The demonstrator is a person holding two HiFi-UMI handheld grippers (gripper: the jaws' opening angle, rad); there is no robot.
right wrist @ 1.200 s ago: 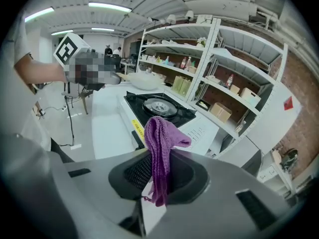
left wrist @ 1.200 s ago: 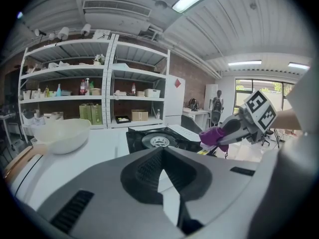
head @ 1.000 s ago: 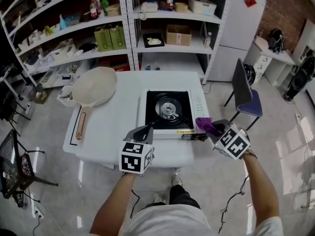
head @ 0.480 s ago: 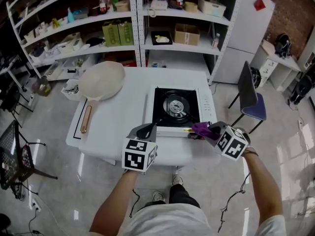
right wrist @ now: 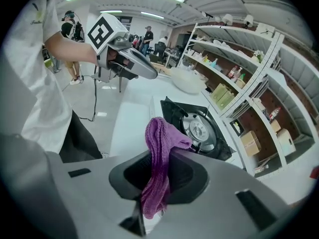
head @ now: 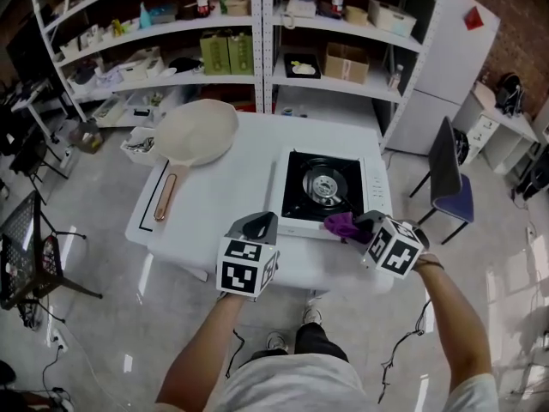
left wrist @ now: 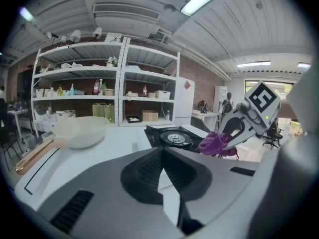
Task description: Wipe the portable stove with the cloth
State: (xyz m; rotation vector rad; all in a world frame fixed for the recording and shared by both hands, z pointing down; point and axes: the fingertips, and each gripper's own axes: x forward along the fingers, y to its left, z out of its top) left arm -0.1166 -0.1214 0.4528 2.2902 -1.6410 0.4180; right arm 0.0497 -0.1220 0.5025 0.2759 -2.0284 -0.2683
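The portable stove [head: 330,185] with a black top and round burner stands on the right half of the white table [head: 219,196]. A purple cloth [head: 341,225] hangs at the stove's near right corner, pinched in my right gripper [head: 358,227], which is shut on it. In the right gripper view the cloth [right wrist: 160,158] drapes between the jaws, with the stove [right wrist: 197,128] beyond. My left gripper [head: 260,224] hovers over the table's front edge, left of the stove, shut with nothing in it. The left gripper view shows the stove [left wrist: 172,136] and the cloth [left wrist: 217,143] ahead.
A large cream pan [head: 194,134] with a wooden handle lies on the table's left back part. Shelving [head: 257,33] with boxes and bottles stands behind the table. A blue chair [head: 450,187] is at the right. People stand far off in the right gripper view.
The head camera has shifted, so the table sits further right and up in view. My right gripper with the cloth has moved closer to the stove's front corner. The left gripper kept its place.
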